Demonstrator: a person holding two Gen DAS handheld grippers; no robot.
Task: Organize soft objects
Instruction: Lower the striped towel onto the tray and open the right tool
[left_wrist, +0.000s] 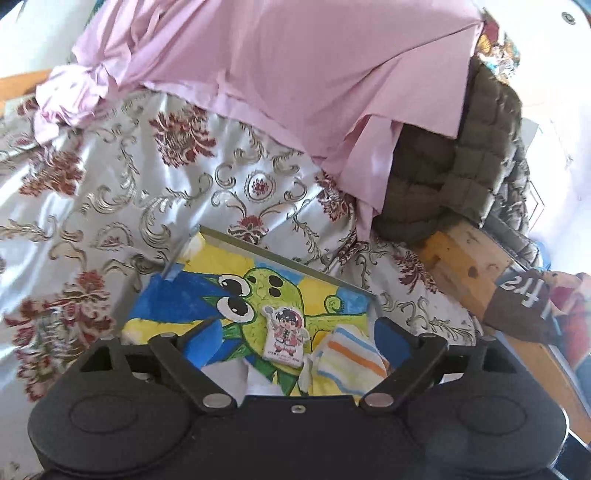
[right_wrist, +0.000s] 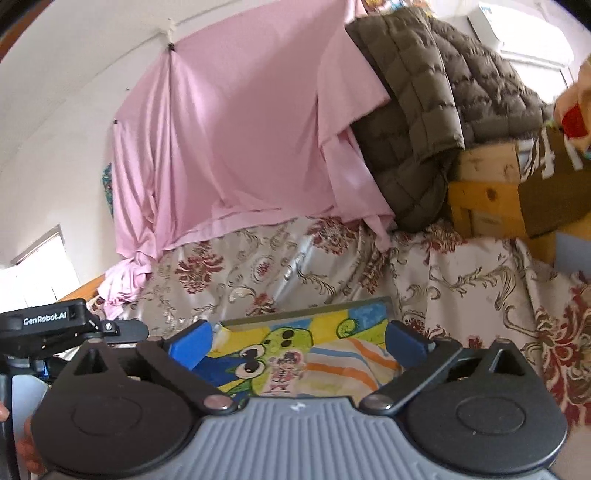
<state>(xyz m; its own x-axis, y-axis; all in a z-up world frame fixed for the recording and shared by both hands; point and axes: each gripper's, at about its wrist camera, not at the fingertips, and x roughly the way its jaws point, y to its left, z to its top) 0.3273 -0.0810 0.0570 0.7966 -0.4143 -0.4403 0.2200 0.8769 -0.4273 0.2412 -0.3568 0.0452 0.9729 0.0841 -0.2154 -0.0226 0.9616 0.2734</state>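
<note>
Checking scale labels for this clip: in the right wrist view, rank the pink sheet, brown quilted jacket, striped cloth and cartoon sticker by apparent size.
1. pink sheet
2. brown quilted jacket
3. striped cloth, though it is nearer the camera and partly hidden
4. cartoon sticker

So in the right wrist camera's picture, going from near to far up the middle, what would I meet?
Striped orange, blue and white folded cloth → painted green cartoon-creature picture in a grey frame → shiny floral bedspread with red flowers → hanging pink sheet.
</note>
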